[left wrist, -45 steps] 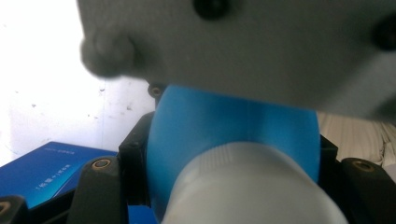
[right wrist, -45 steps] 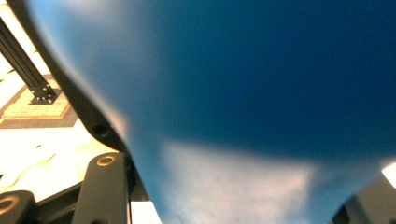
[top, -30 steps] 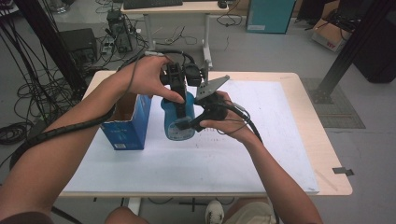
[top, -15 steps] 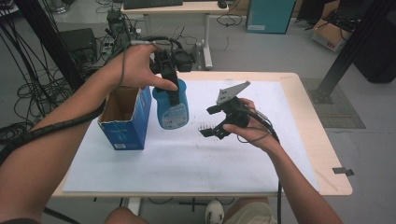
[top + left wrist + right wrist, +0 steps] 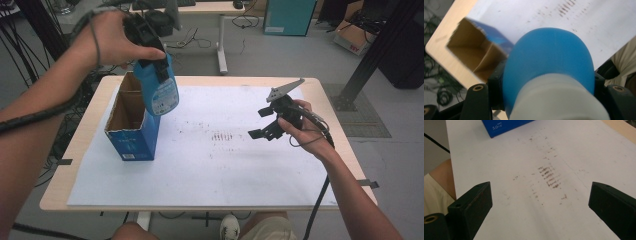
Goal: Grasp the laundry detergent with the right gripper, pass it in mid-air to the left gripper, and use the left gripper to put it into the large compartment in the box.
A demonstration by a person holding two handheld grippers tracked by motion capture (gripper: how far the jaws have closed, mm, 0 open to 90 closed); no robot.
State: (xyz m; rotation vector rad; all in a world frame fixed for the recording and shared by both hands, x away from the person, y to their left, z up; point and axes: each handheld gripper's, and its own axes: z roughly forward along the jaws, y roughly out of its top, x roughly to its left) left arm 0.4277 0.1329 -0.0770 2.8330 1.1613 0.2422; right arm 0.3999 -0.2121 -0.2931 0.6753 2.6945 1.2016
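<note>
A blue bottle (image 5: 161,89) with a label hangs in the air, held near its top by my left gripper (image 5: 150,52), which is shut on it. It hovers just above the right edge of an open blue cardboard box (image 5: 131,122) at the table's left. In the left gripper view the bottle (image 5: 549,65) bulges between the black jaws, with the box's open brown inside (image 5: 472,53) below and to the left. My right gripper (image 5: 262,122) stands open over the white sheet at the right, nothing between its fingers (image 5: 474,205).
A white paper sheet (image 5: 225,160) with dark scuff marks (image 5: 550,177) covers most of the wooden table (image 5: 345,145). A corner of the blue box (image 5: 504,126) shows at the top of the right gripper view. Cables and desks lie beyond the table.
My left gripper has lifted the bottle up and to the left, over the box. My right gripper has let go of the bottle, opened and drawn back to the right.
</note>
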